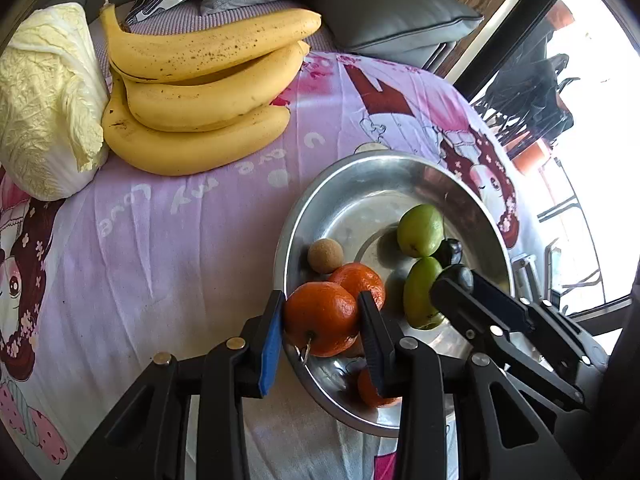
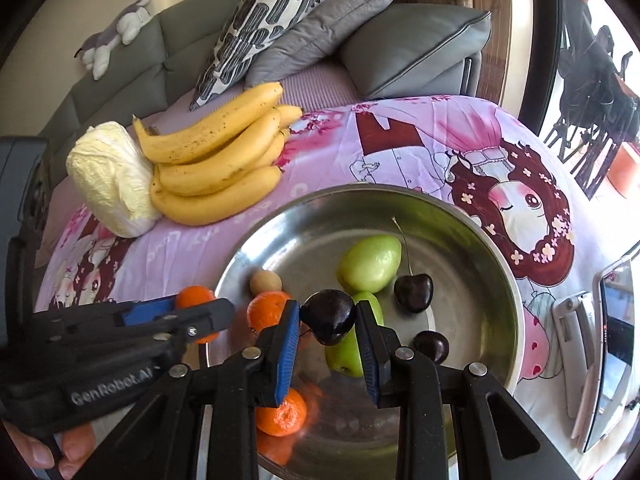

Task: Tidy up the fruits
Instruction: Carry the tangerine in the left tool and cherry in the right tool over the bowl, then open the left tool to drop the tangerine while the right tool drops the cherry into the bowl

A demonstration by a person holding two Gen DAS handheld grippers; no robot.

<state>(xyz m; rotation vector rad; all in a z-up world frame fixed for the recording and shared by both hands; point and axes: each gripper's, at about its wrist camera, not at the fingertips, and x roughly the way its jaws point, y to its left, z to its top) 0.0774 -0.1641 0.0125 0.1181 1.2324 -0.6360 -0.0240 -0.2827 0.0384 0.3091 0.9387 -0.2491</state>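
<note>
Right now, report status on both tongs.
Left tongs shut on orange. Right tongs shut on dark cherry. Both over steel bowl. Nothing blocking.

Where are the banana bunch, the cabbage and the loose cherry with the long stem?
banana bunch (image 1: 192, 96), left wrist view, middle banana's side
cabbage (image 2: 112, 178), right wrist view, leafy top
loose cherry (image 2: 413, 293), right wrist view, its body

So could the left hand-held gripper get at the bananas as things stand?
Probably not yet: the left hand-held gripper is shut on an orange. The bananas lie uncovered beside the cabbage.
</note>
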